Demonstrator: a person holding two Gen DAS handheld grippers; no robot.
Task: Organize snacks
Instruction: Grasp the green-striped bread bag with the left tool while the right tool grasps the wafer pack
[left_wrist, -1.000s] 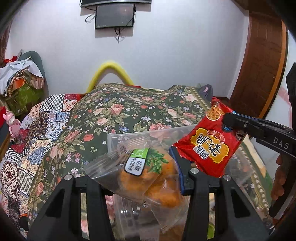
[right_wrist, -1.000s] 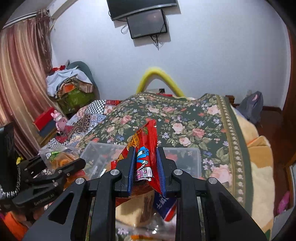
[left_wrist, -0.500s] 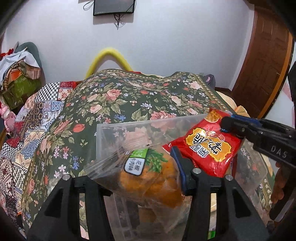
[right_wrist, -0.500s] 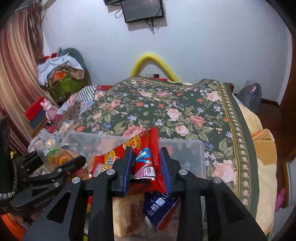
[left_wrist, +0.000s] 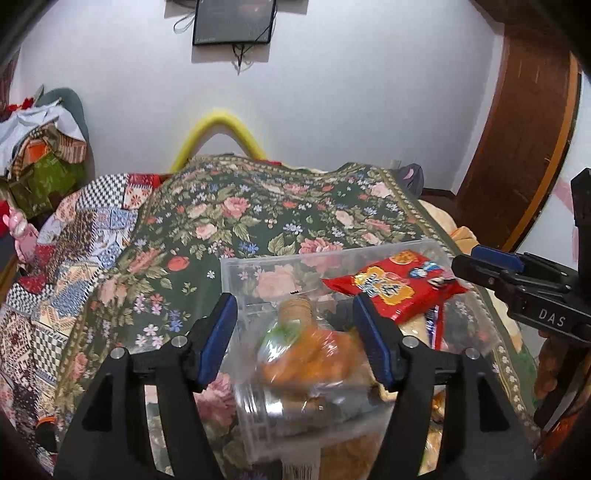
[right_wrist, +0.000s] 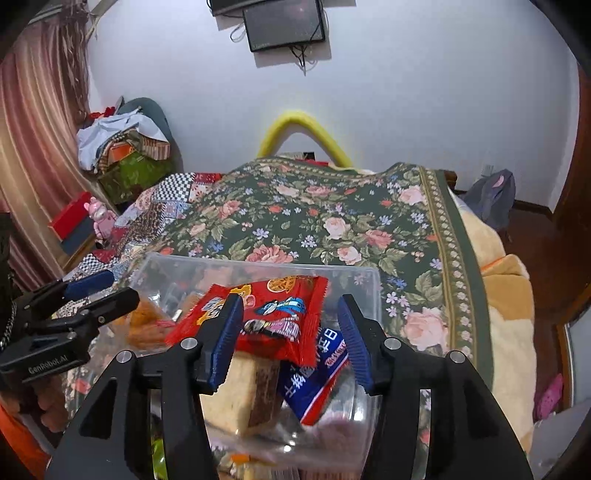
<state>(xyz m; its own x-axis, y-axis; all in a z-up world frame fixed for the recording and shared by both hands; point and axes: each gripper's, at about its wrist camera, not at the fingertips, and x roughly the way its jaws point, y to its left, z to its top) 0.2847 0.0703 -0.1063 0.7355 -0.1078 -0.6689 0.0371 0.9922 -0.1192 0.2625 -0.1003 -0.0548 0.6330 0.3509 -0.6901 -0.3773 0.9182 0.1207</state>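
A clear plastic bin (left_wrist: 258, 266) stands on the floral bedspread; it also shows in the right wrist view (right_wrist: 258, 266). My left gripper (left_wrist: 295, 343) is open above the bin, and a clear bag of orange snacks (left_wrist: 314, 354) lies blurred in the bin between its fingers. My right gripper (right_wrist: 291, 339) is open above the bin, and a red snack packet (right_wrist: 273, 317) lies flat on top of the other snacks below it. The red packet also shows in the left wrist view (left_wrist: 391, 288). A blue packet (right_wrist: 314, 384) and a beige wafer pack (right_wrist: 243, 391) lie under it.
The floral bedspread (left_wrist: 258, 206) stretches beyond the bin to a yellow arched tube (left_wrist: 218, 125) at the wall. A patchwork quilt (left_wrist: 74, 251) lies on the left. A pile of clothes (right_wrist: 122, 147) and a curtain (right_wrist: 33, 147) stand at the far left.
Both grippers have opened. The bag of orange snacks dropped from my left gripper into the bin, and the red packet left my right gripper and now lies flat in the bin.
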